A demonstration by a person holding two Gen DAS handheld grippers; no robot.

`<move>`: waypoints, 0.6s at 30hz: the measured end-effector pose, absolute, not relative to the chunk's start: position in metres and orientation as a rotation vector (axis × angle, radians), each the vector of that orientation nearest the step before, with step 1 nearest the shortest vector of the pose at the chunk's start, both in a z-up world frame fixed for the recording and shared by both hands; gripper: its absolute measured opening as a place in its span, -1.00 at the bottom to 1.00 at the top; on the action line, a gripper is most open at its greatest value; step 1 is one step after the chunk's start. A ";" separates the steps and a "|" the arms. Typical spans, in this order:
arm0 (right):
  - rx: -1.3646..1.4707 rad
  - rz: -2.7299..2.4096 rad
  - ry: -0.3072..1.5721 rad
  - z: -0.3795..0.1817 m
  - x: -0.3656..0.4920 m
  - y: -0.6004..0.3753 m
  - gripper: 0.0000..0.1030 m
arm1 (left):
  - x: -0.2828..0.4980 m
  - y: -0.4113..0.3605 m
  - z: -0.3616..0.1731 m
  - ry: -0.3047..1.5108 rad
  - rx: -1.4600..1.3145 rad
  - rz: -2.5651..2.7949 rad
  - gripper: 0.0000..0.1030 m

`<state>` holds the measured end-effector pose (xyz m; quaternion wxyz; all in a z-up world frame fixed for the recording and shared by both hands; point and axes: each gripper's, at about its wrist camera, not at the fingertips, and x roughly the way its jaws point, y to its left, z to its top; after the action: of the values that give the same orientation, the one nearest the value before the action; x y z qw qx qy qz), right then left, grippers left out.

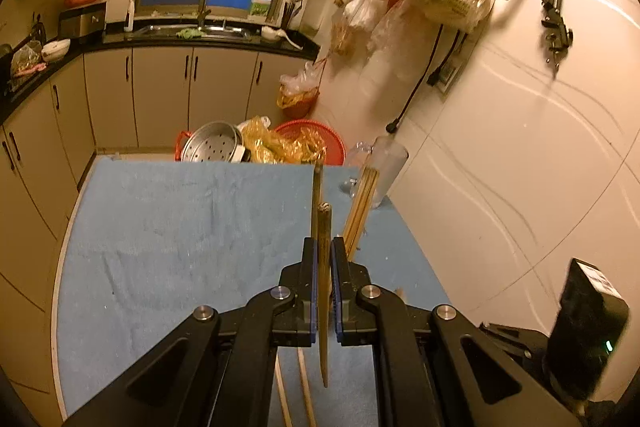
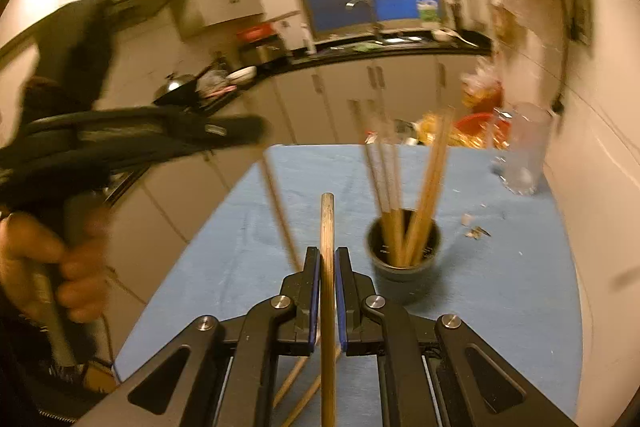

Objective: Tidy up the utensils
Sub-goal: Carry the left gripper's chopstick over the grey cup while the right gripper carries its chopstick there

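Left wrist view: our left gripper (image 1: pixel 323 247) clamped on chopstick (image 1: pixel 323 291), held mid-length, tip poking ahead. We judge it light, stiff, smooth, so it may pivot in pads. More chopsticks (image 1: pixel 362 203) just ahead-right. Blue towel (image 1: pixel 180 235) below, soft, non-slip.

Right wrist view: right gripper (image 2: pixel 328 259) pinching another chopstick (image 2: pixel 327 227) mid-shaft. Cup (image 2: pixel 404 251) with chopsticks ahead-right, close. Glass jar (image 2: pixel 524 155) further right, fragile. Kitchen dim, cluttered.

Your left half of the table (image 1: pixel 160 247) lies bare and open to pass. On the right, the dark cup (image 2: pixel 404 255) bristles with upright chopsticks (image 2: pixel 428 187), the clear glass (image 2: pixel 524 151) stands beyond it by the wall, and loose chopsticks (image 1: pixel 304 387) lie near you
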<state>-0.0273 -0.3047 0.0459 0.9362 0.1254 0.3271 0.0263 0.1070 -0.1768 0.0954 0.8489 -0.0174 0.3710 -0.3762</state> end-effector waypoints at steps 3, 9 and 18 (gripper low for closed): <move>0.330 -0.006 0.608 0.053 -0.025 -0.331 -0.84 | 0.108 -0.177 0.100 0.782 -0.051 -0.795 -0.88; 0.439 -0.051 0.477 0.082 -0.017 -0.368 -0.84 | 0.105 -0.176 0.118 0.808 -0.153 -0.856 -0.88; 0.475 -0.119 0.456 0.081 -0.010 -0.393 -0.84 | 0.096 -0.170 0.168 0.794 -0.293 -0.980 -0.88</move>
<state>-0.0101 -0.3932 0.0814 0.9445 0.2333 0.2238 -0.0585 0.0961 -0.1696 0.1676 0.7977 -0.1363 0.3699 -0.4564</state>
